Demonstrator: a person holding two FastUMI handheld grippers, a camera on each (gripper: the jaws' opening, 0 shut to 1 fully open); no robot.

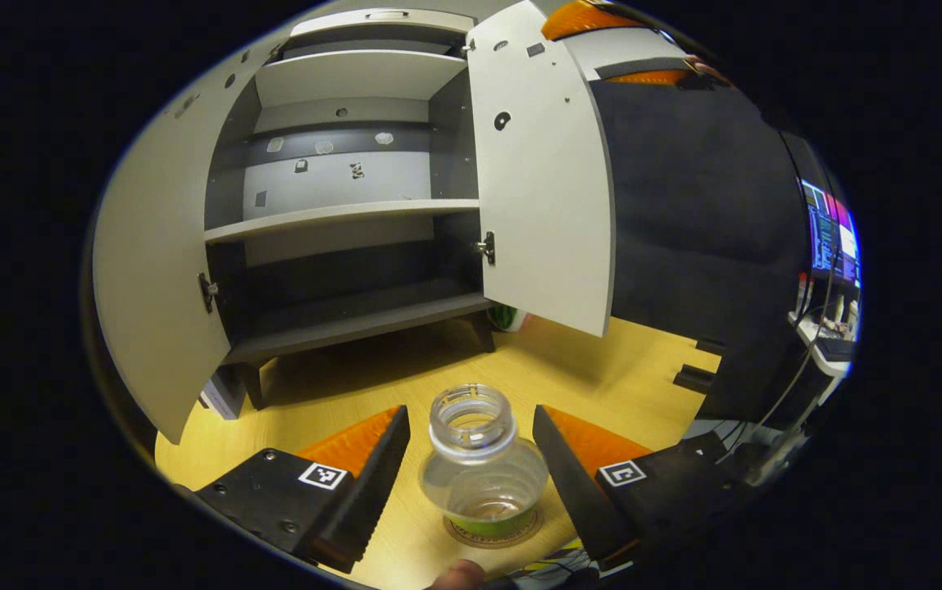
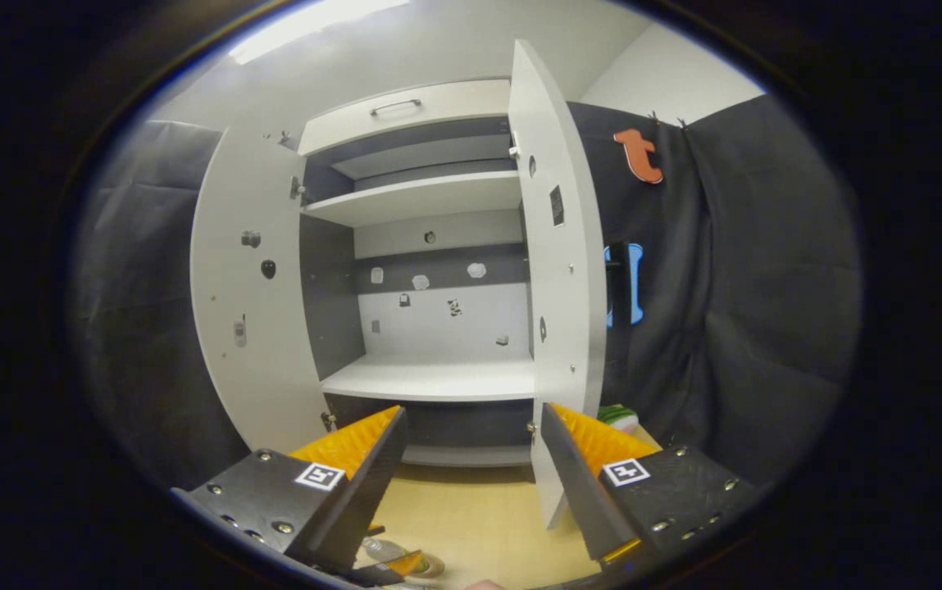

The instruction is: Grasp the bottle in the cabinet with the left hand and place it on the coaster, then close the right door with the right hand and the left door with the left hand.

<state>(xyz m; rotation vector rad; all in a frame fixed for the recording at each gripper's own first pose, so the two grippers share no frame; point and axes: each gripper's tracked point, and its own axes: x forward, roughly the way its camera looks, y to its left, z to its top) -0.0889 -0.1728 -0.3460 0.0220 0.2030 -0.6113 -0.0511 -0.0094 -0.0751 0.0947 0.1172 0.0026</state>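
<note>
Bottle's down! The clear plastic bottle [image 1: 483, 467] stands upright on the round coaster [image 1: 493, 533], bottom centre of the left gripper view, so placing looks finished. The left gripper [image 1: 471, 459] is spread wide, fingers clear of it on both sides. Next up, I'd say: the right gripper [image 2: 471, 459], also open and empty, must reach the right door [image 2: 557, 270] and swing it shut.

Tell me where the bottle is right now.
In the left gripper view, the bottle stands upright on the coaster on the wooden table, between the open fingers of the left claw, in front of the open cabinet.
</note>
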